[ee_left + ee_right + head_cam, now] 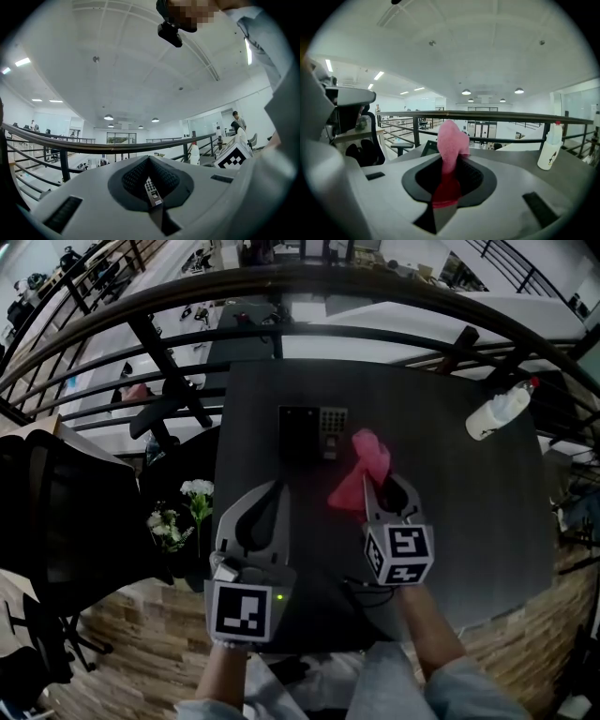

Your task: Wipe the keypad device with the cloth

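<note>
**Left gripper** (pixel 278 487): The jaws are together at the tips, with nothing clamped between them. The gripper sits above the near left part of the table (pixel 459 521) and points at the keypad device (pixel 312 432). In the left gripper view, the device (pixel 151 189) shows through the narrow slot below the closed tips (pixel 149 159).

**Right gripper** (pixel 382 486): The jaws are clamped on the pink cloth (pixel 366 465). In the right gripper view, the cloth (pixel 451 140) stands up out of the closed jaws (pixel 451 161), and its lower part is bunched in the recess behind them. In the head view, the free end of the cloth hangs just right of the keypad device. Whether it touches the device cannot be determined.

**Keypad device**: It lies flat on the dark table towards the far edge. The dark screen is on the left and the grey key block on the right.

**Surroundings**: A white bottle (pixel 500 412) with a red cap stands at the far right of the table, well apart from the device. It also shows upright in the right gripper view (pixel 548 150). A black railing (pixel 375 334) runs behind the table. White flowers (pixel 195 491) are just beside the table's left edge.
</note>
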The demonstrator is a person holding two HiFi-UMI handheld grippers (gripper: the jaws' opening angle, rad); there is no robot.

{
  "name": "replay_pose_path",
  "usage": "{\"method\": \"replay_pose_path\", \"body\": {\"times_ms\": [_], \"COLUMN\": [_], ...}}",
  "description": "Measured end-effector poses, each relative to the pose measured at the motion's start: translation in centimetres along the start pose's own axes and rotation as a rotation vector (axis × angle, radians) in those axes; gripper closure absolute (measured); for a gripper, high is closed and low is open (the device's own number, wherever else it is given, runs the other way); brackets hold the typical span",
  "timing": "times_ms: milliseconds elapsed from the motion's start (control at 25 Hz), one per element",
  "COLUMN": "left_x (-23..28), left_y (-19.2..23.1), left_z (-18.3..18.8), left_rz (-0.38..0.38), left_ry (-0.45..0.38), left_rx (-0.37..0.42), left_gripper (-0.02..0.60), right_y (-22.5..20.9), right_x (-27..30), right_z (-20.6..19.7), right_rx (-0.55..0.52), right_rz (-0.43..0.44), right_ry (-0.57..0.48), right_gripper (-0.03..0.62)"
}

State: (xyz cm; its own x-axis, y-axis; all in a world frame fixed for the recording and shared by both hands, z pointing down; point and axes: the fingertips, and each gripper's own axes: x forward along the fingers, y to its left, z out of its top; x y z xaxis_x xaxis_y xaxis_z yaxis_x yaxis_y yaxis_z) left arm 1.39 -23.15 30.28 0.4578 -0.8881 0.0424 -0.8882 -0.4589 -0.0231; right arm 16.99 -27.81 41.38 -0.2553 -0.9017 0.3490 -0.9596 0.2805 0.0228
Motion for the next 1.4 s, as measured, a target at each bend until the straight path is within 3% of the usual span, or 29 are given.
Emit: {"method": "replay_pose_path", "body": {"times_ms": [600, 1400], "left_x": [-1.5, -2.0], "left_y": [-1.5, -2.1], "left_z": [2.8, 3.7], "left_rz": [0.01, 0.031], "left_ry": [-0.026, -0.044], "left_rx": [0.038, 0.034], "left_gripper": [0.58, 0.58], "right_y": [2.2, 2.9], "right_x": [-6.5, -7.6], "right_z": [8.1, 7.8], "right_rx": [-0.056, 0.005], "right_rz": [0.016, 0.042], "right_ry": [-0.208, -0.212], "right_gripper": [0.516, 0.517]}}
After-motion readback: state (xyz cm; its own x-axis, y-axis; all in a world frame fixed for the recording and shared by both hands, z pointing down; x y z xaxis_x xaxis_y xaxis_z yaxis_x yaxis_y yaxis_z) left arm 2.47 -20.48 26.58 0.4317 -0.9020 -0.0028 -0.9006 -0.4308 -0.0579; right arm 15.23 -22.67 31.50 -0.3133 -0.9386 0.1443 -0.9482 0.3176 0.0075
